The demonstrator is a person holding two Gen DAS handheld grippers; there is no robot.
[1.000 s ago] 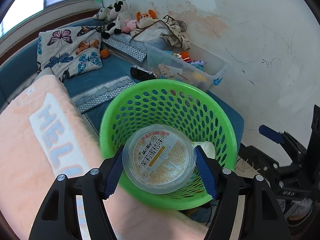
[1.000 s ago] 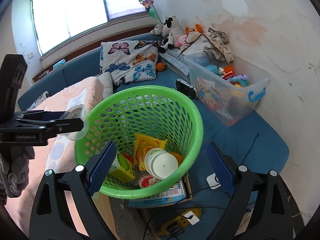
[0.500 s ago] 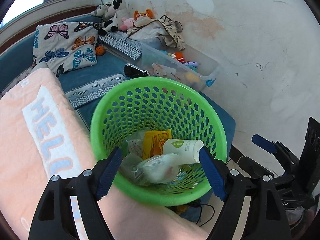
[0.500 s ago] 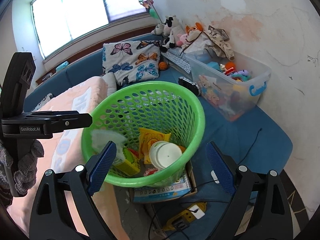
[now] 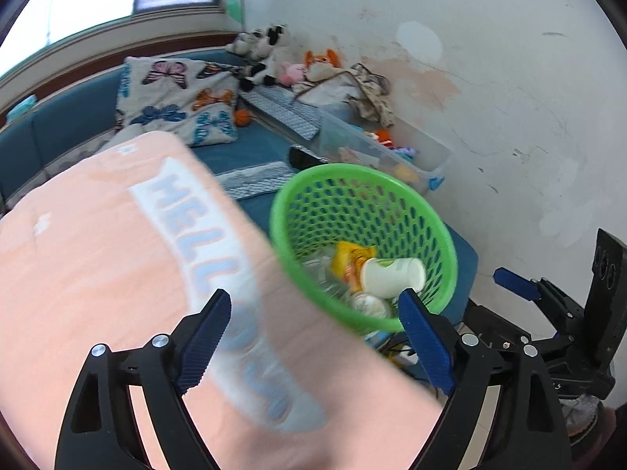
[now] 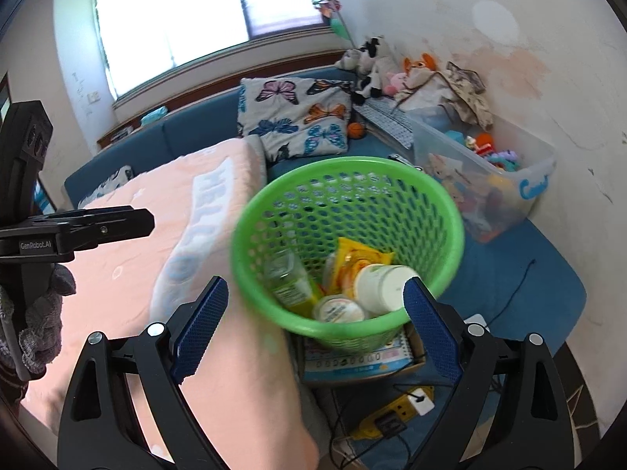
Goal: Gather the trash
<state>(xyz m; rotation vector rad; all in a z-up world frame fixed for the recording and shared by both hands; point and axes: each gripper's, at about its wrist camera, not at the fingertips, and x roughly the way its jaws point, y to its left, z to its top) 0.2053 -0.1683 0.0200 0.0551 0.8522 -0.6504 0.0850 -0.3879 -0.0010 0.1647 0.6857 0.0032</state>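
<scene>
A green perforated basket (image 5: 443,235) (image 6: 450,211) stands beside the bed. In it lie a white paper cup (image 5: 392,276) (image 6: 382,288), a yellow snack wrapper (image 5: 350,254) (image 6: 358,260), a clear plastic bottle (image 6: 290,280) and the round lidded jelly cup (image 5: 368,304) (image 6: 339,310). My left gripper (image 5: 313,340) is open and empty above the pink blanket, left of the basket. My right gripper (image 6: 315,329) is open and empty just in front of the basket's near rim. The left gripper also shows from the side in the right wrist view (image 6: 78,229).
A pink "HELLO" blanket (image 5: 117,274) (image 6: 129,274) covers the bed on the left. A clear toy bin (image 6: 490,180) and a butterfly pillow (image 6: 298,117) lie on the blue couch behind. A booklet (image 6: 352,360) and a yellow power strip (image 6: 392,419) lie under the basket.
My left gripper opened and dropped the jelly cup into the basket, then swung back left over the blanket. My right gripper stayed open and shifted slightly.
</scene>
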